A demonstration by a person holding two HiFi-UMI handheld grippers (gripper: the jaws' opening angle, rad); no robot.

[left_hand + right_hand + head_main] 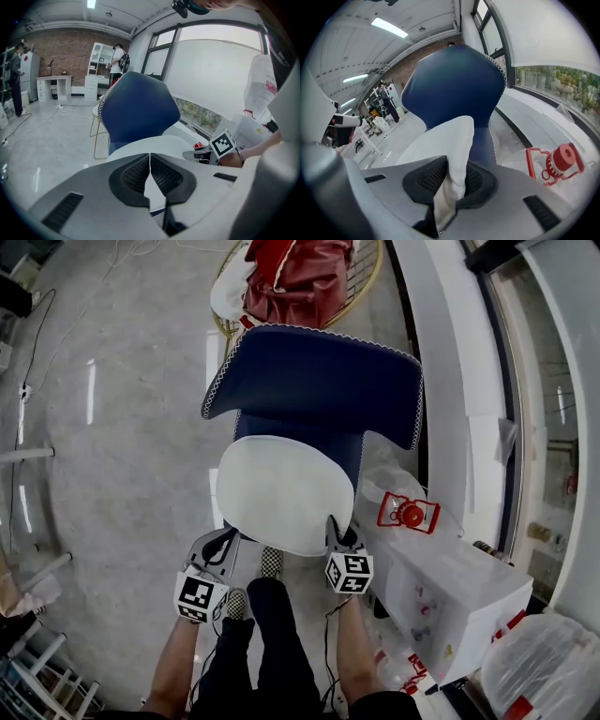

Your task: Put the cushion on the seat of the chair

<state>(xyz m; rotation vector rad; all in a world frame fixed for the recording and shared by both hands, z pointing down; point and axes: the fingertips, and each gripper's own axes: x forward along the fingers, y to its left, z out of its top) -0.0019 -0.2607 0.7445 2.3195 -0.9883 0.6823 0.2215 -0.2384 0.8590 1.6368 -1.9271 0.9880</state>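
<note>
1. A pale polished floor [112, 427] spreads round a blue chair [319, 381]. A white box [459, 587] stands at the chair's right, bearing a red-framed object [408, 513].
2. Only the head view shows the whole white cushion [281, 488]. It lies over the chair's seat, though whether it rests there I cannot tell.
3. Only the left gripper view shows a brick wall [56, 58] and people standing by white shelves [101, 58].
4. The left gripper [223, 542] is clamped on the cushion's near-left edge, its pads almost meeting over thin fabric.
5. The right gripper [339, 532] bites a thicker fold at the near-right edge.
6. Both forearms reach forward beside the person's leg [272, 643], and both grippers tilt down towards the seat.
</note>
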